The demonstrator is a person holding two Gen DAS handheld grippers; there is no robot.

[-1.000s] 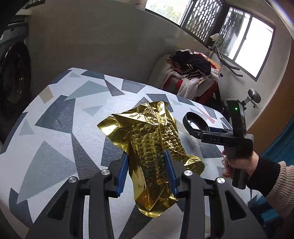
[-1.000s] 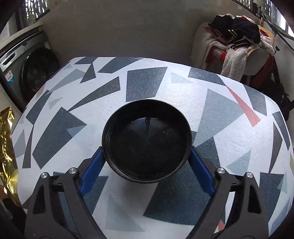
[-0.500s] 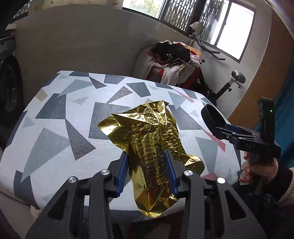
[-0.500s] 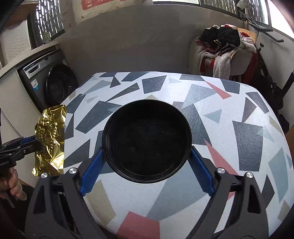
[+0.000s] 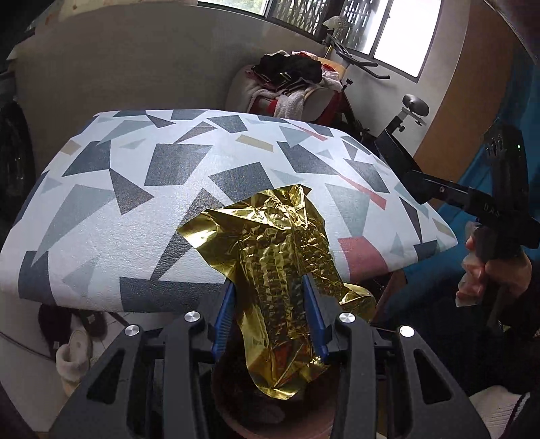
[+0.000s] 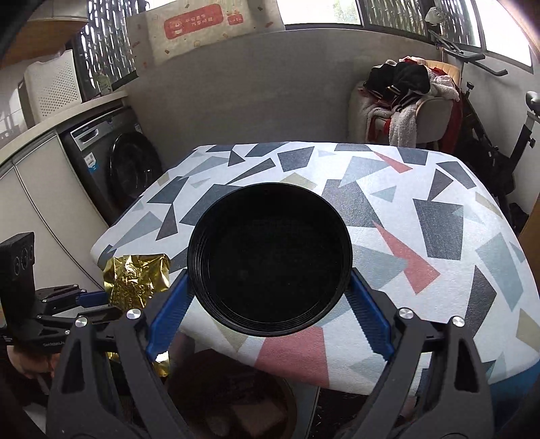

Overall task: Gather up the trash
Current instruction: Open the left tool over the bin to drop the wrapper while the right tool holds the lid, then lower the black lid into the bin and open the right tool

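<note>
Left gripper pinches gold foil above the bin, mostly hidden. Right gripper clamps a black bowl; bin beneath partly obscured.

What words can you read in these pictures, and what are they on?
"DAS": right gripper's black arm, rest hidden.
Red label on the cardboard box: writing too blurred.
Washing machine stickers and brand: too small.
Left gripper's print: too small.

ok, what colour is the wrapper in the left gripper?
Shiny gold, crinkled foil wrapper, clamped in the left gripper. Clearest in the left wrist view.
</note>
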